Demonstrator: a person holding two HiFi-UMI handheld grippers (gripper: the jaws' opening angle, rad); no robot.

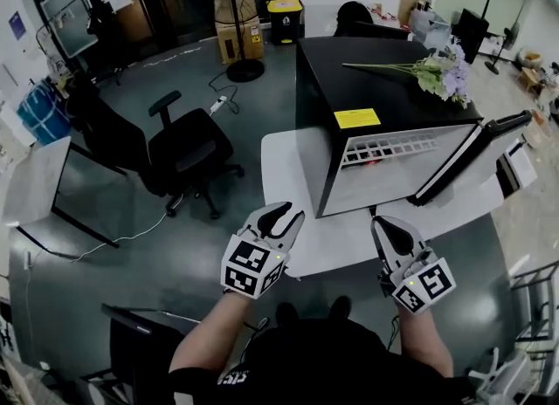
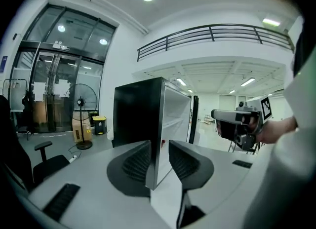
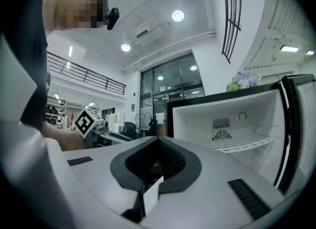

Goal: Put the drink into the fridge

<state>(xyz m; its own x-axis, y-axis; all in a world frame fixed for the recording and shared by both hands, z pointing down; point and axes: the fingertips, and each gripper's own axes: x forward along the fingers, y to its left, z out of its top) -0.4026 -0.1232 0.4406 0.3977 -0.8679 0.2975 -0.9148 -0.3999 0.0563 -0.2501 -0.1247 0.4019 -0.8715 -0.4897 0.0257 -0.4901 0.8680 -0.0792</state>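
Observation:
A black mini fridge [image 1: 327,89] stands on the white table [image 1: 288,163], its door [image 1: 472,154] swung open to the right. A white wire shelf [image 1: 393,146] crosses the white inside [image 3: 232,119]. Below that shelf is a small red spot [image 1: 371,165], too small to tell what it is. My left gripper [image 1: 293,214] hovers over the table's front edge, left of the fridge opening, open with nothing between its jaws [image 2: 159,144]. My right gripper [image 1: 377,220] is held before the opening, shut and empty [image 3: 158,139]. No drink is held.
Artificial flowers [image 1: 441,72] lie on the fridge top. A black office chair [image 1: 188,150] stands to the left of the table, and a grey desk [image 1: 35,181] stands further left. A fan [image 1: 244,67], a cardboard box [image 1: 240,41] and a yellow-lidded bin [image 1: 285,19] are at the back.

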